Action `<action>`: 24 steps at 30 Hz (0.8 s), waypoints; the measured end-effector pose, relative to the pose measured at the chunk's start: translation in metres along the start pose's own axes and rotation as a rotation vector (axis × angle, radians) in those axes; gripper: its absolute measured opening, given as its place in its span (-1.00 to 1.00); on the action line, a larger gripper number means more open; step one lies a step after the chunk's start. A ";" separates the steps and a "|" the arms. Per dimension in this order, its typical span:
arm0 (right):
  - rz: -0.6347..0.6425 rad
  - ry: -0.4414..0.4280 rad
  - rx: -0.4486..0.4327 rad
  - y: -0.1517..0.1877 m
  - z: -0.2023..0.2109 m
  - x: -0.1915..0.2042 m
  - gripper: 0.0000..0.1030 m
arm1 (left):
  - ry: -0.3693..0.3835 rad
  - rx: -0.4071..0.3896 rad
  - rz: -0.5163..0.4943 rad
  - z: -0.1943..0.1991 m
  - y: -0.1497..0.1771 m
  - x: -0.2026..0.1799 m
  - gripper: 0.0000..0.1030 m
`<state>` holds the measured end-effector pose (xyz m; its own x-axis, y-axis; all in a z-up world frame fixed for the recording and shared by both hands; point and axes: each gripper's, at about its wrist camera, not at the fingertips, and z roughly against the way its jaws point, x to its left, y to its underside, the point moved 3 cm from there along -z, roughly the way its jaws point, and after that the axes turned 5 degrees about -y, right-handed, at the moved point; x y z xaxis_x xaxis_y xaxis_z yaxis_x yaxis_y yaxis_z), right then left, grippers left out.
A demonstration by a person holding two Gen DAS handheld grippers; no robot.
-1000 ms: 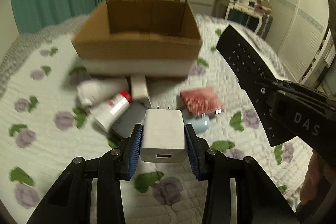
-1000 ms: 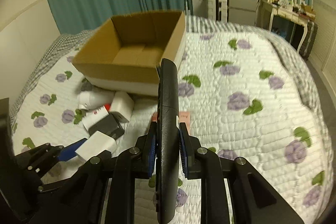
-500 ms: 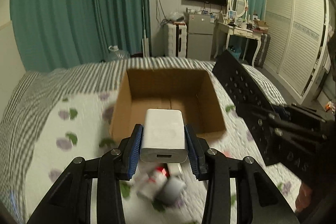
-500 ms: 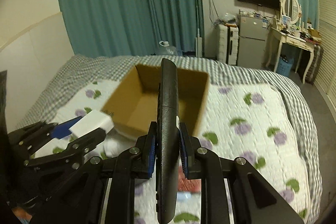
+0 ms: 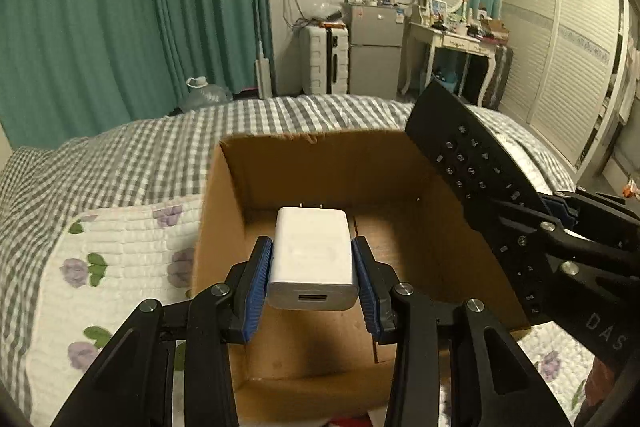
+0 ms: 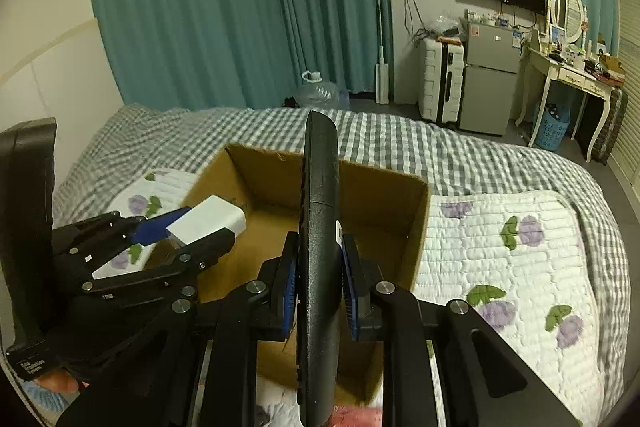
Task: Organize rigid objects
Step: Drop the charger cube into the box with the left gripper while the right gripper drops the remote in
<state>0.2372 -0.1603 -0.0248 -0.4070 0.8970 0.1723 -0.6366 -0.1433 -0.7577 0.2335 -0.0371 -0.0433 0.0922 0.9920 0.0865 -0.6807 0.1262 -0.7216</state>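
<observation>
My left gripper [image 5: 313,281] is shut on a white USB wall charger [image 5: 313,259] and holds it above the open cardboard box [image 5: 228,211]. The box looks empty inside. My right gripper [image 6: 319,285] is shut on a long black remote control [image 6: 319,227], held on edge over the same box [image 6: 416,227]. In the left wrist view the remote [image 5: 472,171] slants over the box's right wall. In the right wrist view the left gripper [image 6: 192,231] and its charger [image 6: 208,219] hang over the box's left side.
The box sits on a bed with a white flowered quilt [image 6: 520,267] over a grey checked blanket [image 5: 140,155]. Beyond the bed stand teal curtains, a small fridge [image 6: 486,83], a white suitcase and a dressing table. A red item [image 6: 356,417] peeks out below the box.
Both grippers have risen and moved forward from over the loose items on the quilt to above the open box. Each keeps its hold. The loose items have dropped out of view.
</observation>
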 end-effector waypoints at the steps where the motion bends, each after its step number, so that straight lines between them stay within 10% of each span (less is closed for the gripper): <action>1: -0.002 0.002 0.007 0.002 -0.005 -0.001 -0.64 | 0.002 0.004 -0.007 -0.004 0.002 0.000 -0.20; 6: -0.023 0.011 0.027 0.011 -0.022 -0.007 -0.64 | 0.007 0.038 -0.016 -0.014 0.015 -0.001 0.17; 17: -0.048 0.048 0.016 0.017 -0.021 -0.008 -0.61 | -0.040 0.003 0.029 0.023 0.014 0.013 0.22; 21: -0.067 0.056 -0.039 0.012 -0.001 -0.007 0.25 | -0.082 -0.024 0.027 0.047 0.017 0.019 0.24; 24: -0.056 0.068 -0.066 0.007 0.026 -0.005 0.29 | -0.085 -0.036 0.039 0.069 0.020 0.019 0.25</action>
<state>0.2179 -0.1770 -0.0150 -0.3249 0.9296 0.1738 -0.6114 -0.0663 -0.7885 0.1722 -0.0152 -0.0086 0.0028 0.9934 0.1149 -0.6562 0.0885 -0.7494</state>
